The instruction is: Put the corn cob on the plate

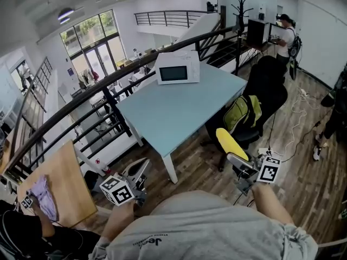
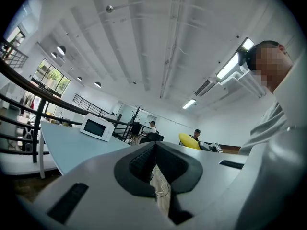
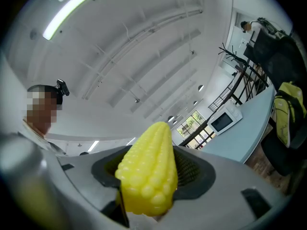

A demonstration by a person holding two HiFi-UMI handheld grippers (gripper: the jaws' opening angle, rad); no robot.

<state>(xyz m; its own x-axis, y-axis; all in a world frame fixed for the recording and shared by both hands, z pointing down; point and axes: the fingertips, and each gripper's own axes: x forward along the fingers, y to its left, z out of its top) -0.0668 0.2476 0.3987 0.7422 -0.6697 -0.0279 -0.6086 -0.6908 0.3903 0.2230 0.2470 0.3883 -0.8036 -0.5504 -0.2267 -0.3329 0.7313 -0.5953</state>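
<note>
Corn cob (image 3: 146, 172) clamped btwn R gripper (image 3: 152, 163) fingers (image 3: 192, 170).

You're working in bright, even light. Daylight comes through the big windows (image 1: 89, 37), and the ceiling strips (image 2: 230, 65) blow out to plain white. The table (image 1: 179, 110) is evenly lit and the shadows are soft. Both gripper views bulge hard and go black at the corners, and the head view bends the room at its edges. Your cob (image 3: 146, 171) is sharp, with a mild sheen.
</note>
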